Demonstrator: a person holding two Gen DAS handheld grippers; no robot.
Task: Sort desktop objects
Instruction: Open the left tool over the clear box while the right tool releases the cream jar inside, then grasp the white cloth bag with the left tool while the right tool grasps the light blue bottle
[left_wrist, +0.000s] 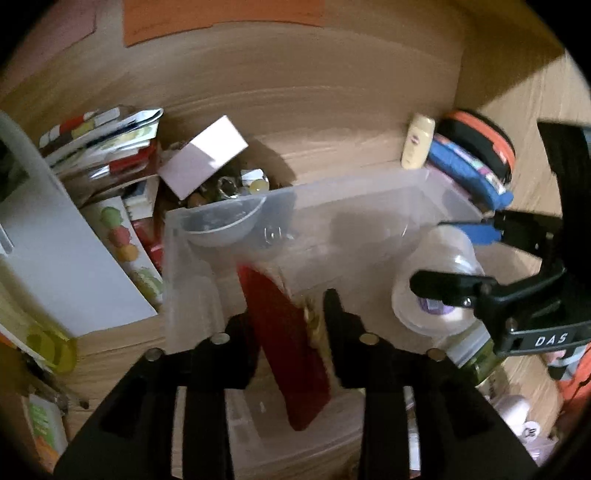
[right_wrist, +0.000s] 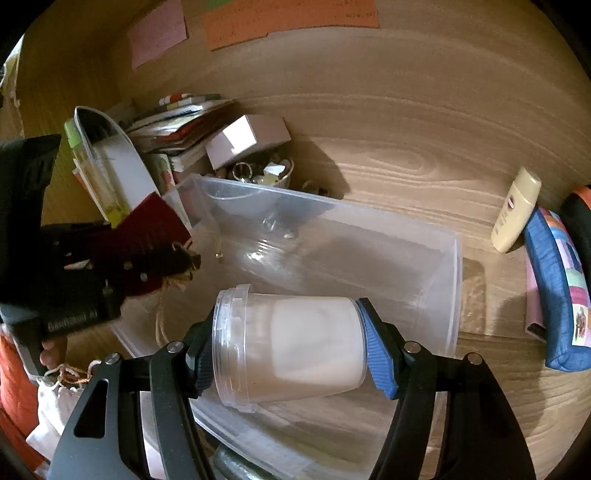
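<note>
A clear plastic bin (left_wrist: 351, 184) (right_wrist: 406, 236) lies on the wooden desk under both grippers. In the left wrist view, a flat dark-red item (left_wrist: 288, 350) with a twine string stands tilted and blurred between the fingers of my left gripper (left_wrist: 285, 308), above the bin. The jaws look parted around it rather than pressing. The right wrist view shows the same left gripper (right_wrist: 184, 258) and red item (right_wrist: 151, 225) at the bin's left end. My right gripper (right_wrist: 286, 321) (left_wrist: 432, 253) is shut on a clear lidded jar (right_wrist: 295, 343) (left_wrist: 417, 317) with white contents, held sideways over the bin.
Behind the bin lie a stack of books (left_wrist: 103, 147), a pale box (left_wrist: 203, 155) and a glass bowl of small items (left_wrist: 240, 184). A cream bottle (right_wrist: 513, 210), a blue pouch (right_wrist: 554, 277) and a black-and-orange case (left_wrist: 480, 136) sit to the right. A white board (left_wrist: 55, 240) leans at left.
</note>
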